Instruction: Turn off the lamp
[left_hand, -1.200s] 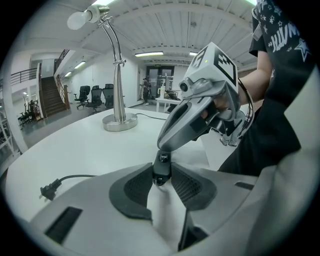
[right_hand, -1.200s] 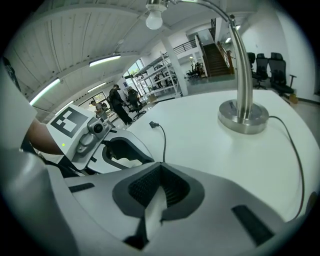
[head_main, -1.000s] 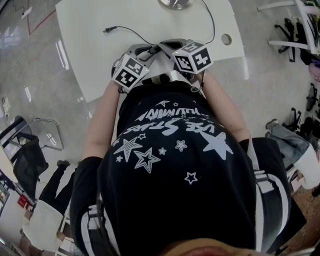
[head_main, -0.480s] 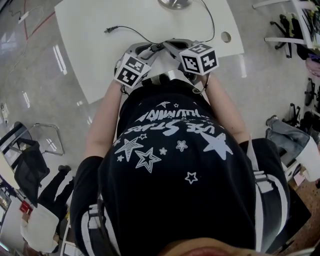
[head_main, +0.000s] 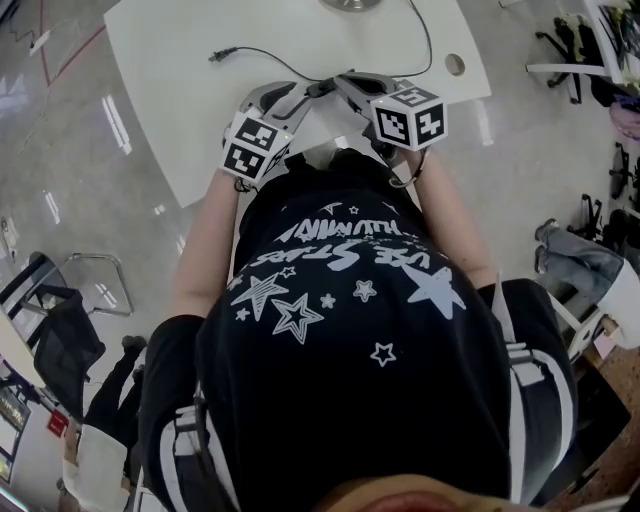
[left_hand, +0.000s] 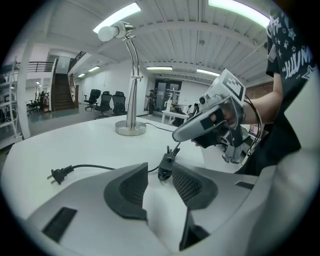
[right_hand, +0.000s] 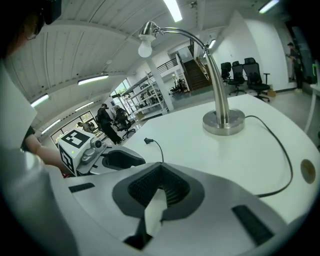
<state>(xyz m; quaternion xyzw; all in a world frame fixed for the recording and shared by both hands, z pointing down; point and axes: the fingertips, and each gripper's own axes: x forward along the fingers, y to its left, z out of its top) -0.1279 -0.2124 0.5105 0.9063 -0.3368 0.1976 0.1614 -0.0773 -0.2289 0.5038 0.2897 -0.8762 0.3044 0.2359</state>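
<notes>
The chrome gooseneck lamp (left_hand: 131, 75) stands on its round base (right_hand: 223, 122) at the far side of the white table (head_main: 180, 90). I cannot tell whether its bulb (right_hand: 145, 48) is lit. Its black cord runs to an inline switch (left_hand: 165, 165) and ends in a plug (left_hand: 57, 174) lying loose on the table. My left gripper (left_hand: 160, 172) is open, and the switch sits at the gap between its tips, close to the right pad. My right gripper (right_hand: 159, 169) is shut, with its tip (left_hand: 176, 135) just above the switch. I cannot tell whether it touches the cord.
A round cable hole (head_main: 455, 64) is near the table's right edge. The near table edge is against the person's body. Office chairs (left_hand: 105, 101) and a staircase (left_hand: 60, 92) stand far behind the lamp. Chairs and bags lie on the floor around the table.
Both grippers have rolled a little and edged further over the table. The left one has risen slightly. Cord, switch and plug lie where they were.
</notes>
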